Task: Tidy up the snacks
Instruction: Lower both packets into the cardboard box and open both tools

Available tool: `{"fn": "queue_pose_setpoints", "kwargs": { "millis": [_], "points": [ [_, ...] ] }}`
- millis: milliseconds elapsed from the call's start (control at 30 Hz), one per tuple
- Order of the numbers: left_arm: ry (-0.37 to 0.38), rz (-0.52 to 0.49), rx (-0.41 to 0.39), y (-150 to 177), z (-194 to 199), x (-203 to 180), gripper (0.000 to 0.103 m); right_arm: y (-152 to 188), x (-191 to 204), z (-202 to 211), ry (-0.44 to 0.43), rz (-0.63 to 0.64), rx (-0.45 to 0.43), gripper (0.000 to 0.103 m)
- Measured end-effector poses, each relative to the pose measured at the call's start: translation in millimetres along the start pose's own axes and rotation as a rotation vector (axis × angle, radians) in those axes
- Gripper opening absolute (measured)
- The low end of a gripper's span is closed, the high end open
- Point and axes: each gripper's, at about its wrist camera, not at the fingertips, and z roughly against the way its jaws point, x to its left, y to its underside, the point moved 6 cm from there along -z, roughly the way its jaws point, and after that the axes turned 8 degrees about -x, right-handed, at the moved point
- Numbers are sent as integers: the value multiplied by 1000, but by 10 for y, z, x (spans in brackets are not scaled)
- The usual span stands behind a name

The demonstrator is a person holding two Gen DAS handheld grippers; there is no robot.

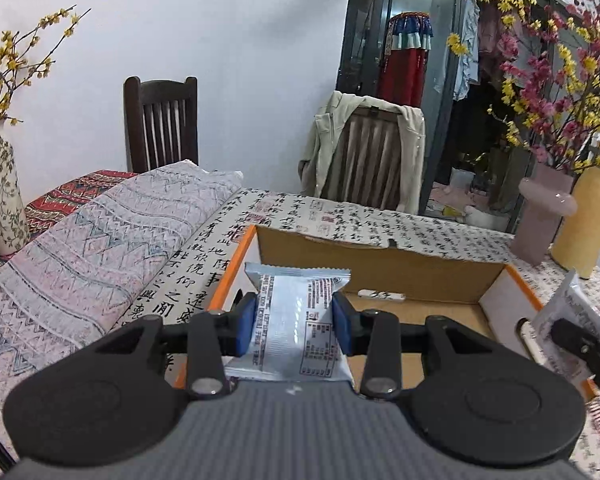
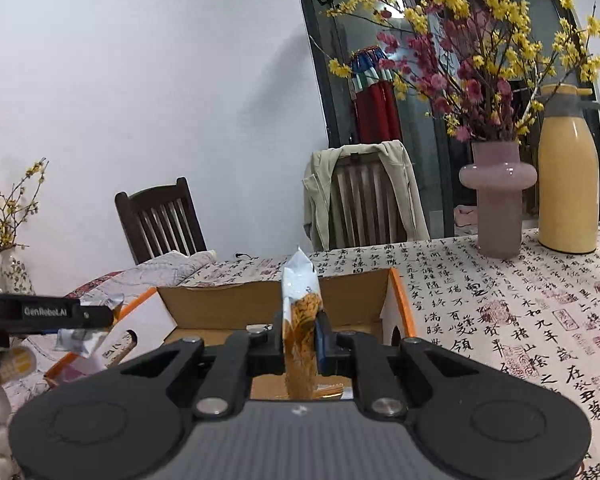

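Hovering over the open orange-edged cardboard box [image 1: 380,264], left gripper [image 1: 294,322] fingers clamp a silvery-white snack packet [image 1: 296,320] flat; right gripper [image 2: 302,340] fingers pinch an orange-printed snack packet [image 2: 302,320] edgewise, upright.

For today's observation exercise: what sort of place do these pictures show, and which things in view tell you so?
Most likely a dining room in a home. A table with a calligraphy-print cloth, wooden chairs, one with a jacket draped on it, and a vase of flowers beside a yellow thermos jug suggest it.
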Motion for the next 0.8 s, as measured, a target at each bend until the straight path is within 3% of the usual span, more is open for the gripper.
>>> {"fn": "queue_pose_setpoints", "kwargs": {
  "millis": [133,300,367,400,433,500,533,633,667,800],
  "points": [
    [-4,0,26,110,-113,45,40,90,-2,-45,2,13,20,12],
    [15,17,-12,82,-27,68,42,143,24,-64,-1,27,37,16],
    [20,22,-32,62,22,66,53,140,20,-50,2,24,36,17],
    [22,29,-43,45,46,71,66,142,15,-44,3,22,37,20],
    [15,33,-56,35,70,82,83,141,15,-36,1,18,36,25],
    [-17,43,-86,2,112,114,103,131,0,-11,1,12,30,58],
    [-33,47,-101,-8,131,130,103,123,-1,9,1,13,23,65],
    [-38,67,-103,-20,126,167,103,96,-1,57,0,10,1,96],
    [-43,67,-101,-16,117,173,103,89,-6,68,3,9,-8,103],
    [-49,62,-102,-10,111,177,103,75,-29,74,13,4,-22,103]
  ]
}}
